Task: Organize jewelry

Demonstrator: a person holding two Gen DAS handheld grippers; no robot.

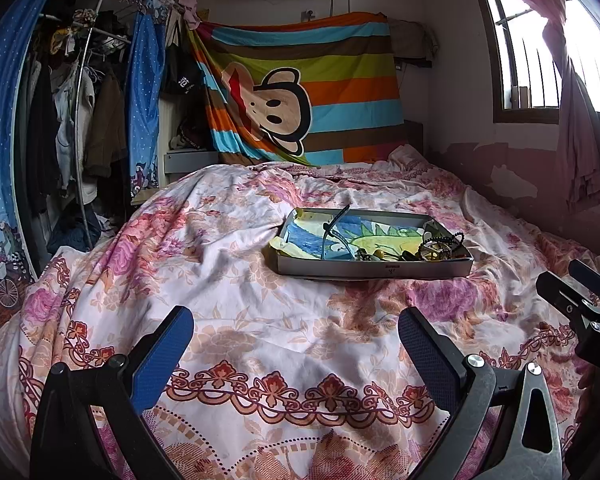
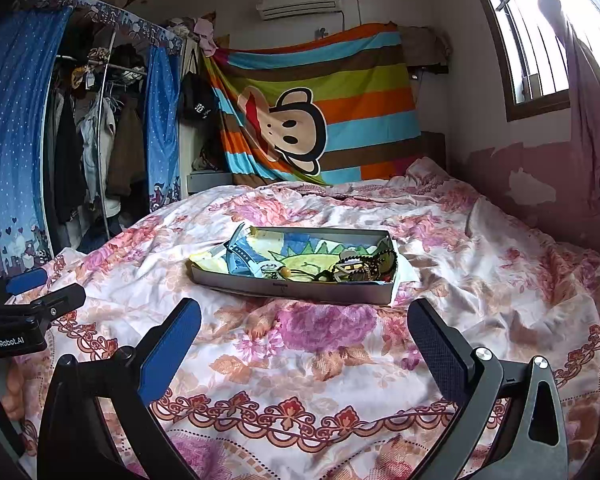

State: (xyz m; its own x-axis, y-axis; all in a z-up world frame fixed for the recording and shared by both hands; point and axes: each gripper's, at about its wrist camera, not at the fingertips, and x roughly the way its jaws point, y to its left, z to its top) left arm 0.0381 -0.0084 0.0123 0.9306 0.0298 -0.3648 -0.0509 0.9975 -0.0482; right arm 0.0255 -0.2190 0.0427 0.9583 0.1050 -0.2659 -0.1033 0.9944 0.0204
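The left gripper (image 1: 296,344) and the right gripper (image 2: 304,336) both hang over the bed (image 1: 228,248), fingers wide apart and holding nothing. Ahead of the fingers sits a flat box (image 2: 300,290). Inside, the jewelry (image 2: 360,270) is heaped at its right end and a watch (image 2: 240,258) lies at its left. That fits a tidy job just starting or just done.

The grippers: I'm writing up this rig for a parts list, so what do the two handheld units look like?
Both match. The left gripper and right gripper each have two black, angular arms with silver round bolts and triangular cut-outs, ending in flat finger pads faced in textured blue. The left unit's black body, seen from the right wrist view, carries white "GenRobot.AI" lettering. No cables or sleeves show.
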